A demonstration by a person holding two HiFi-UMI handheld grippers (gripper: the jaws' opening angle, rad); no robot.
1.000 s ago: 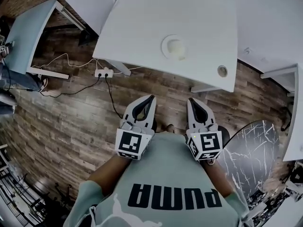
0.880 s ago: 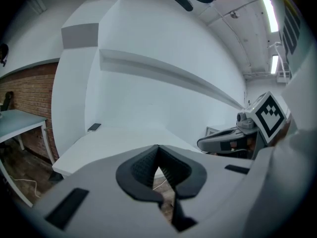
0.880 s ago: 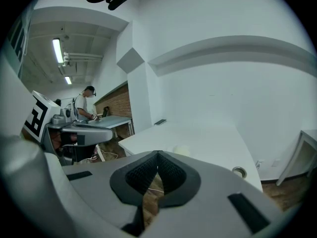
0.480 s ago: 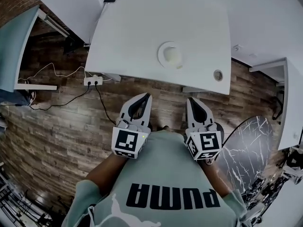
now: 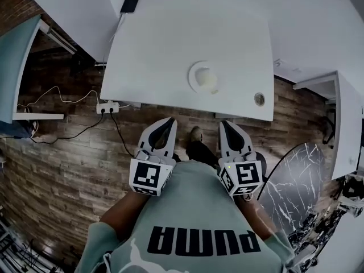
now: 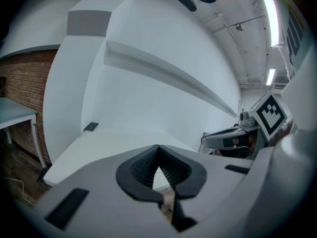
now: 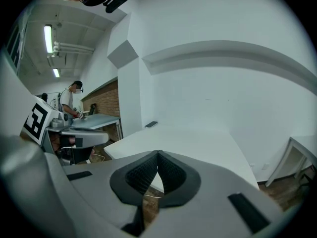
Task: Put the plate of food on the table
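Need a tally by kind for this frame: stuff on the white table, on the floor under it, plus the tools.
plate of food: 1
phone: 1
power strip, on the floor: 1
tools: 2 (left tool, right tool, both shut and empty)
Total: 5
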